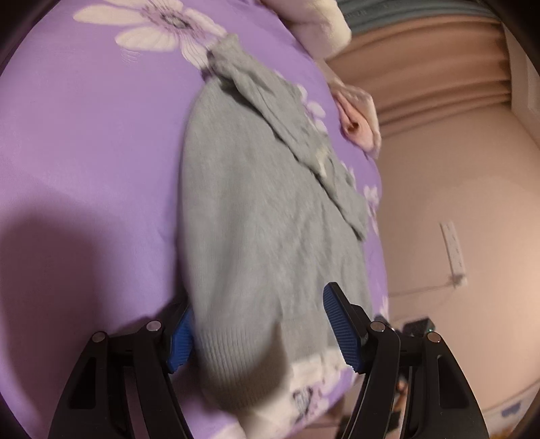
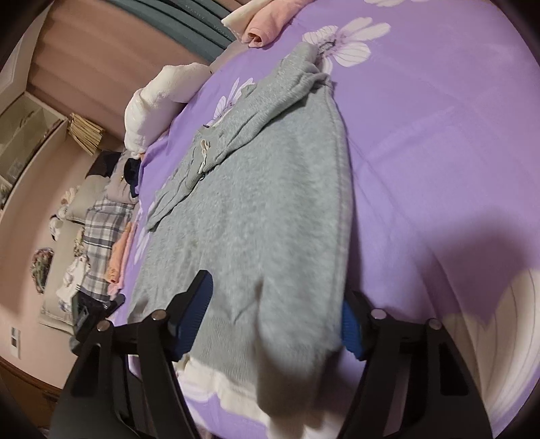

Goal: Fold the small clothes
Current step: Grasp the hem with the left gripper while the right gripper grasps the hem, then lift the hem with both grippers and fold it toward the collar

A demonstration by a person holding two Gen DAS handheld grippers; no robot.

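A grey knit sweater [image 1: 243,202] [image 2: 263,202] lies flat on a purple flowered bedsheet [image 1: 84,135] [image 2: 438,135], one sleeve folded across its upper part. Its ribbed hem is nearest both cameras, bunched up and blurred. My left gripper [image 1: 258,300] has the hem filling the gap between its blue pads [image 1: 341,331], and the cloth touches both. My right gripper [image 2: 275,287] holds the hem's other corner the same way, with cloth spanning from pad to pad. Part of each outer pad is hidden behind the fabric.
Rolled pink clothes [image 1: 357,118] [image 2: 263,27] and a white fleece piece [image 1: 320,23] [image 2: 158,94] lie by the bed's far edge. A pile of plaid and pale clothes [image 2: 101,229] sits beside the bed. Pink walls with an outlet [image 1: 454,250] lie beyond.
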